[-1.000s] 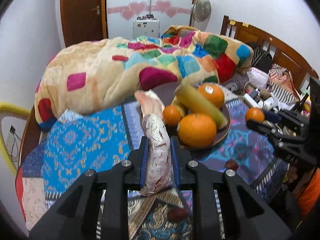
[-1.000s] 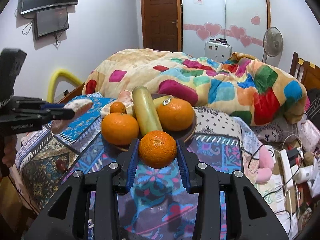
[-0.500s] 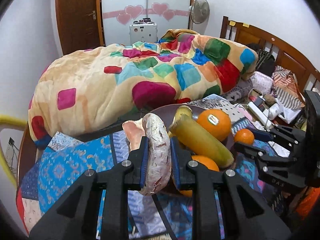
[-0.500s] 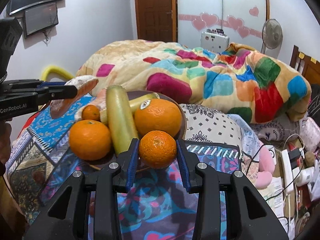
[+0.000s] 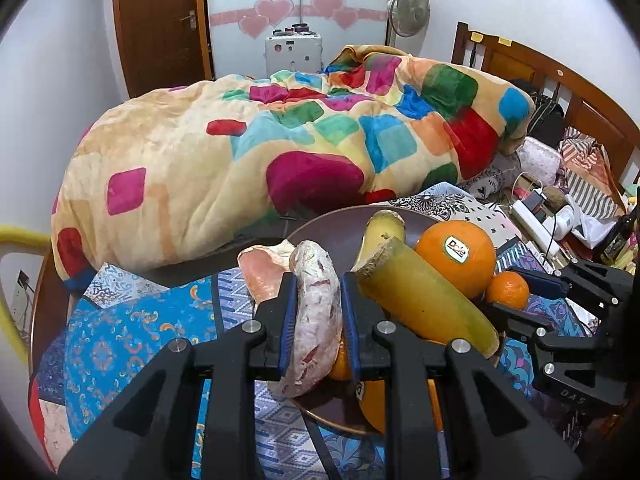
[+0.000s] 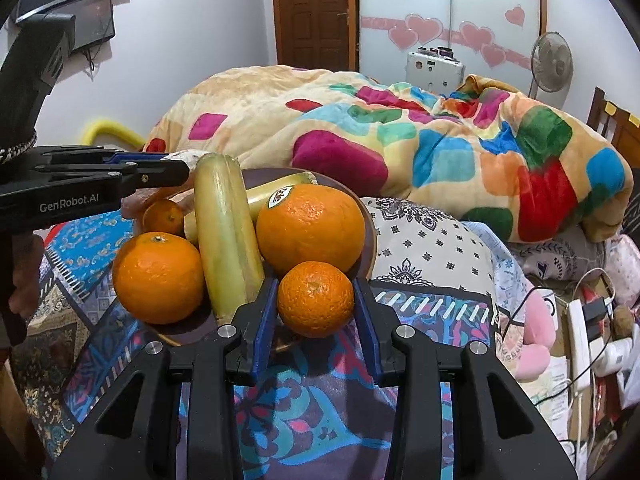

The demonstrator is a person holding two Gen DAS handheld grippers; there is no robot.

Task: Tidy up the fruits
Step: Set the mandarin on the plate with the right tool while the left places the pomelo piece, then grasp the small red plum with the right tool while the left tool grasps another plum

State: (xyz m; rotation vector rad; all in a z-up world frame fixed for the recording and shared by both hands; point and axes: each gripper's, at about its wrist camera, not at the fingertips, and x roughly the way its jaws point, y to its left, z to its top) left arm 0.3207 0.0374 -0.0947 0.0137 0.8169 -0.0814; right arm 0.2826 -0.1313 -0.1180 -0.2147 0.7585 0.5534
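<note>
Fruits were seen being gathered onto a dark brown plate (image 6: 370, 236) resting on patterned bedding, with two held pieces about to join them. At lower centre of the left wrist view, the left gripper (image 5: 318, 320) was closed on a pale, pink-mottled oblong fruit (image 5: 316, 316), its kind not identifiable; its long axis ran forward along the fingers, and it was held above the plate's left edge, so release looked imminent. To its right lay a long yellow-green fruit (image 5: 424, 304), a stickered large orange (image 5: 456, 256), and, at right of frame, a small orange (image 5: 507, 289). In the right wrist view, another orange (image 6: 158, 276) sat at left, and the right gripper (image 6: 316, 300) at lower centre was clamped on the small orange, just before the plate's near rim.
</note>
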